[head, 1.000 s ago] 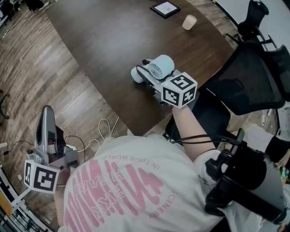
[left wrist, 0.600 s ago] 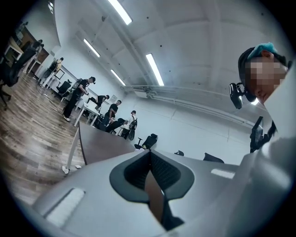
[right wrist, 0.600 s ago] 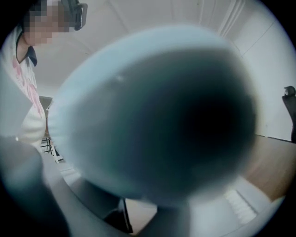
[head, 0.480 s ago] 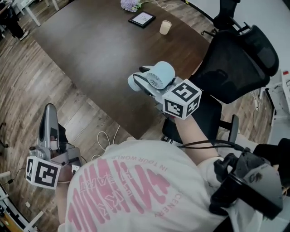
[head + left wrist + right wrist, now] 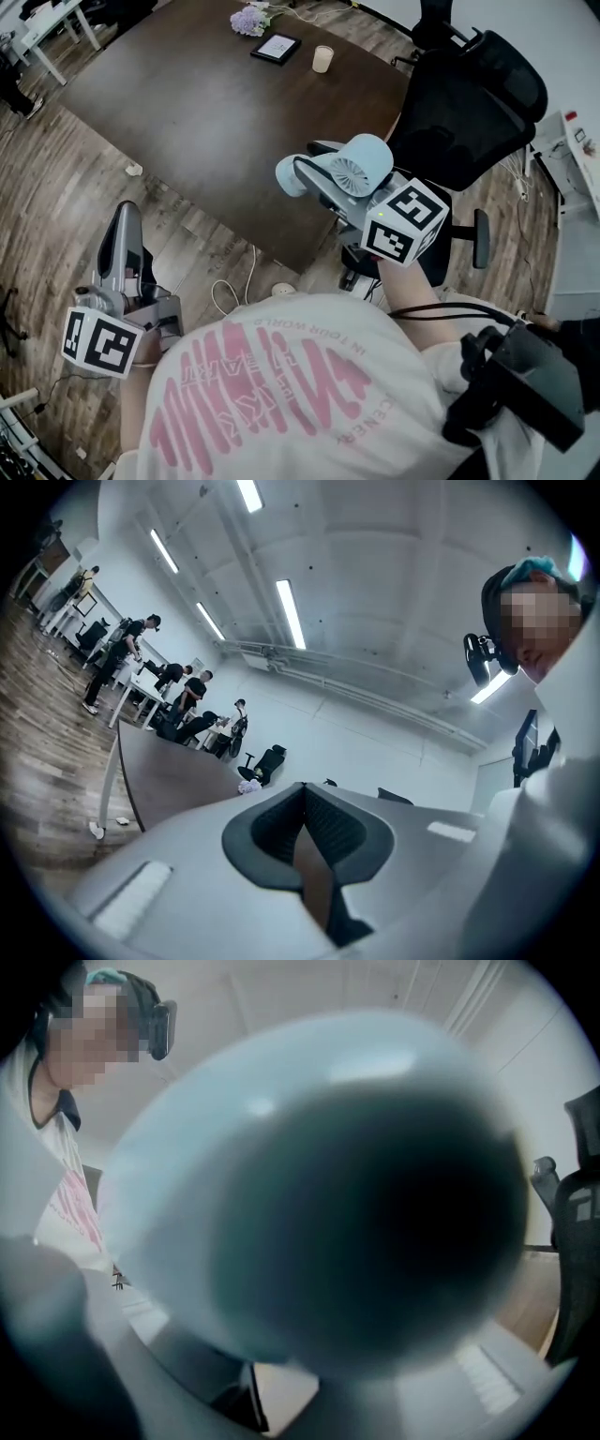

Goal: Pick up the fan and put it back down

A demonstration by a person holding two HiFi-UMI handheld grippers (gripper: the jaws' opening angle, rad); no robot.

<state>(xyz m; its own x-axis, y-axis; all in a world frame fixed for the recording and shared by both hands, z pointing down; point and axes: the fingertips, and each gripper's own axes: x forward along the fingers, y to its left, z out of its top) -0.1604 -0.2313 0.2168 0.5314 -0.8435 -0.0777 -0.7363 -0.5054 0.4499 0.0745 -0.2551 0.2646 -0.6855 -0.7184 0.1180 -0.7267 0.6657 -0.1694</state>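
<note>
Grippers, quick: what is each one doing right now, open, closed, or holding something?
Left gripper: closed, empty.
Right gripper: closed on the fan.

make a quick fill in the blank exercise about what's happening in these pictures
1. The right gripper is shut on the light blue ____, holding it in the air.
2. The beige cup stands at the far end of the dark wooden ____.
3. The left gripper hangs low at the person's side, empty, its jaws ____.
4. To the right of the table stands a black office ____.

Missing words: fan; table; shut; chair
</note>
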